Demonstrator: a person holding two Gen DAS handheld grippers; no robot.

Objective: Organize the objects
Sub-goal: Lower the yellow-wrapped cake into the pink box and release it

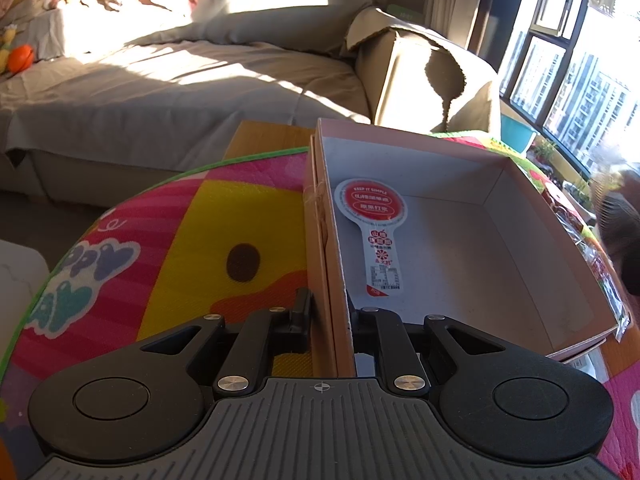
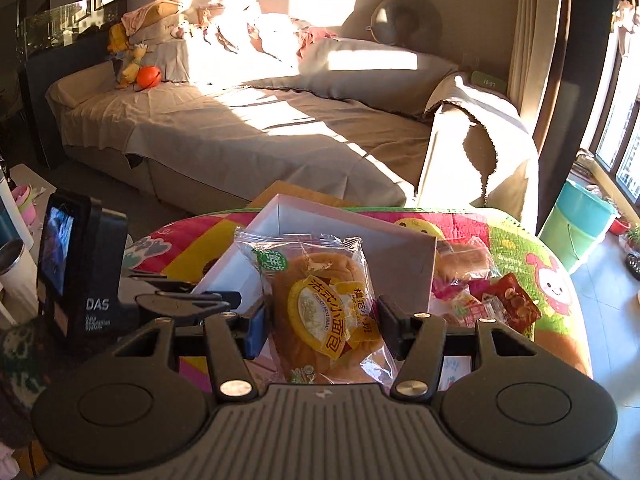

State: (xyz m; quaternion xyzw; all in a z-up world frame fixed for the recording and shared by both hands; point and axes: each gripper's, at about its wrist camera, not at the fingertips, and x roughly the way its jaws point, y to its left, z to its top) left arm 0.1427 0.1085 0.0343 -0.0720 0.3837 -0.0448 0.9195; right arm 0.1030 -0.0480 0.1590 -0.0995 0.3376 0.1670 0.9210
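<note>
Bread pack (image 2: 324,312) sits centre of the right view, pinched between my right gripper (image 2: 322,326) pads, jaws about half open because the pack is wide, lifted in front of the box (image 2: 396,252) so I judge it goes in next. My left gripper (image 1: 330,316), low centre of the left view, is nearly closed on the box's near wall (image 1: 340,320) to keep it steady on the mat (image 1: 192,240). One lollipop-shaped pack (image 1: 372,228) already lies inside at the box's left; more snacks (image 2: 492,300) wait right of it on the mat.
</note>
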